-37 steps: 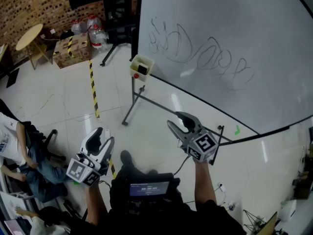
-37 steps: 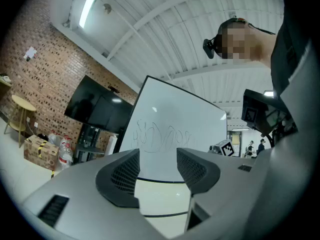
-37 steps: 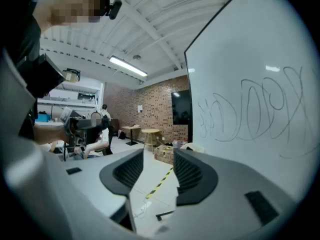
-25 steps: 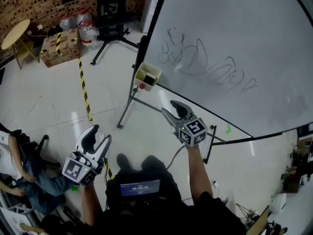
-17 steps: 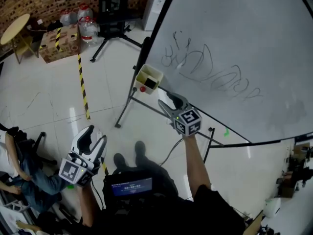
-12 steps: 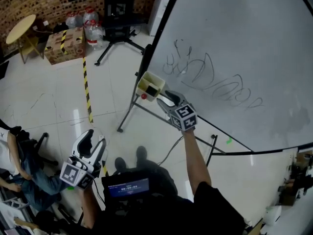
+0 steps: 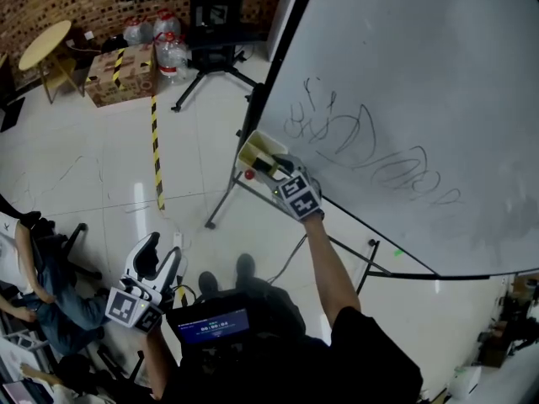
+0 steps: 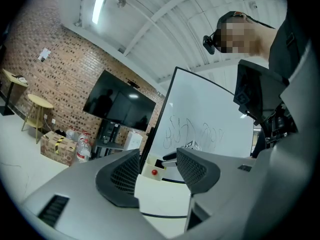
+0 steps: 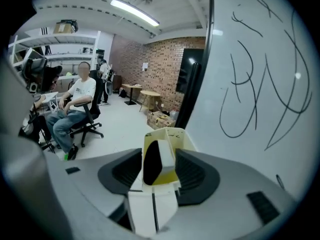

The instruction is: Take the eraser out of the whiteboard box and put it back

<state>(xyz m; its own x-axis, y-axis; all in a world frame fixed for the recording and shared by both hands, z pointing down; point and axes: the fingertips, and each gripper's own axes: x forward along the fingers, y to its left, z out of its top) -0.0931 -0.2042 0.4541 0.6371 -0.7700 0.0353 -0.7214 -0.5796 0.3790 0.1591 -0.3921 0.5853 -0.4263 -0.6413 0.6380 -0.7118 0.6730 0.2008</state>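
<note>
A: Where do we find the eraser (image 9: 159,160)?

B: Inside the whiteboard box (image 9: 170,133) — it stands on edge in there, its black felt face turned to one side and its white back to the other. The box sits at the lower corner of the whiteboard (image 7: 404,82), with a small red dot (image 7: 249,175) on its front.

A: And our right gripper (image 7: 268,167)?

B: We hold it right at the box, our forearm (image 7: 324,259) stretched out toward the board. In the right gripper view its jaws are spread, one on each side of the eraser and close to its faces. Whether they touch it, we cannot tell.

A: Our left gripper (image 7: 162,249)?

B: Low at our left side, well apart from the board, above the white floor (image 7: 84,167). Its jaws are spread too, with nothing between them — the left gripper view looks past them at the board's black scribbles (image 7: 354,141) and the box.

A: What else do we see around us?

B: A yellow-and-black tape stripe (image 7: 157,154) on the floor and a cardboard carton (image 7: 122,67) with water bottles (image 7: 168,47) beside it. A person (image 9: 75,104) sits on an office chair (image 9: 94,115), well away from the board.
</note>
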